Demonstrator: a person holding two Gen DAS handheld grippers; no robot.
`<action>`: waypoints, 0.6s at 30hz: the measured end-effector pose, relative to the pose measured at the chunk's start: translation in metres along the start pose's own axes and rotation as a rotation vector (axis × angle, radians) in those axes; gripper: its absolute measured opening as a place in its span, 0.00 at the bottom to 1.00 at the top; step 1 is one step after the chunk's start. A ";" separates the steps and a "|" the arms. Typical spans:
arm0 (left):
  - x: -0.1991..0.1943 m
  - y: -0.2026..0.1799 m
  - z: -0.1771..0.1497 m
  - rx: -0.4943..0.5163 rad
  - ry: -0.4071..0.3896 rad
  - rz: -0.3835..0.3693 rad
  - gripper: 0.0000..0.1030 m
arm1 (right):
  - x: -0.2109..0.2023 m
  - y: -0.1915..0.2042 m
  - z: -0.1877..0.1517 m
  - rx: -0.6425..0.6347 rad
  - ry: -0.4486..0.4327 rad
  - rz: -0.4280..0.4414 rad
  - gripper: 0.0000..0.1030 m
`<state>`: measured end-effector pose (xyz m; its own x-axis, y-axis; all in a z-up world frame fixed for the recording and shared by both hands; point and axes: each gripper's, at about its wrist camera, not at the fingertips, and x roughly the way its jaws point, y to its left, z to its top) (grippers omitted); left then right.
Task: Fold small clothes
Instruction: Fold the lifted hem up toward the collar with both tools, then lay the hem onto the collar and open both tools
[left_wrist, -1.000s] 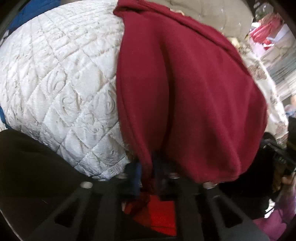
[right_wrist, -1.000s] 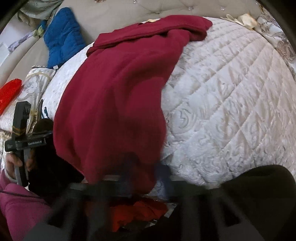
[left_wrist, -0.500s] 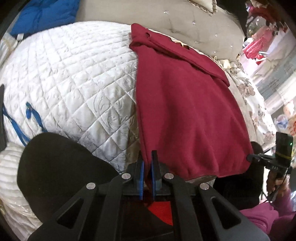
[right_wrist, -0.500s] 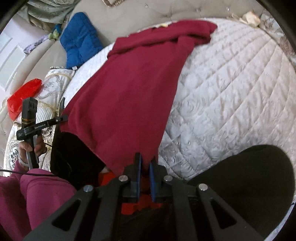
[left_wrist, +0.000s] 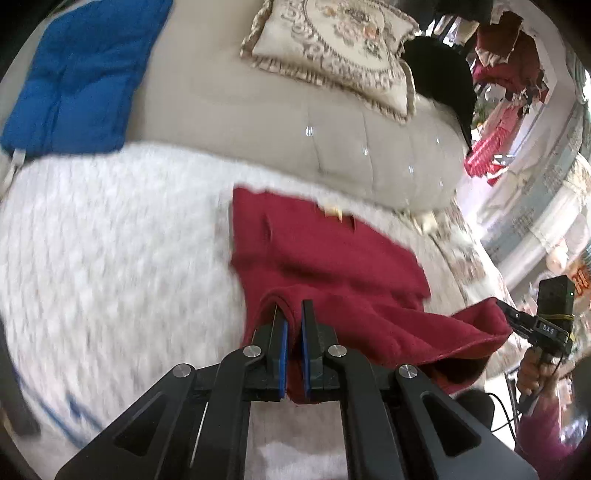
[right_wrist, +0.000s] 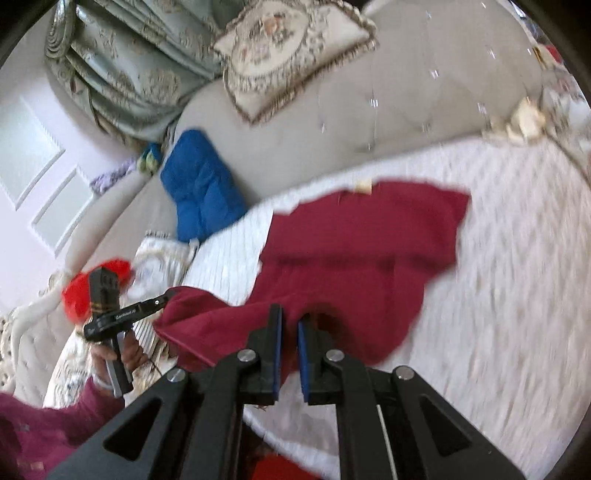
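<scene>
A dark red garment (left_wrist: 325, 254) lies on the white quilted bed (left_wrist: 110, 258), its far part flat near the headboard. My left gripper (left_wrist: 293, 314) is shut on one near corner of the garment's hem. My right gripper (right_wrist: 290, 317) is shut on the other near corner (right_wrist: 207, 314). Both hold the hem raised above the bed, over the garment's middle. The right gripper also shows in the left wrist view (left_wrist: 517, 319), and the left gripper in the right wrist view (right_wrist: 162, 301), each pinching red cloth.
A beige tufted headboard (left_wrist: 277, 122) runs behind the bed, with an embroidered cushion (left_wrist: 332, 48) and a blue padded item (left_wrist: 81, 74) on it. Curtains (right_wrist: 122, 62) hang at the left. A red bag (right_wrist: 96, 288) lies left of the bed.
Both grippers have lifted the garment's hem off the bed's near edge and carried it forward toward the headboard. The garment now bends double under them.
</scene>
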<state>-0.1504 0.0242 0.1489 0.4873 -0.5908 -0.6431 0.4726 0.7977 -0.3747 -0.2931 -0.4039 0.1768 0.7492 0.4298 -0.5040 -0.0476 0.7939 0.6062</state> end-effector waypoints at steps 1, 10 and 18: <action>0.013 0.000 0.017 -0.004 -0.011 0.004 0.00 | 0.008 -0.004 0.014 0.003 -0.012 -0.015 0.07; 0.127 0.012 0.107 -0.019 -0.004 0.103 0.00 | 0.079 -0.076 0.103 0.104 -0.041 -0.205 0.07; 0.215 0.040 0.137 -0.090 0.097 0.145 0.00 | 0.160 -0.134 0.134 0.192 0.002 -0.331 0.08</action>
<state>0.0740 -0.0879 0.0871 0.4705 -0.4581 -0.7542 0.3326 0.8837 -0.3293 -0.0780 -0.4992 0.0969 0.7022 0.1648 -0.6926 0.3215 0.7946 0.5150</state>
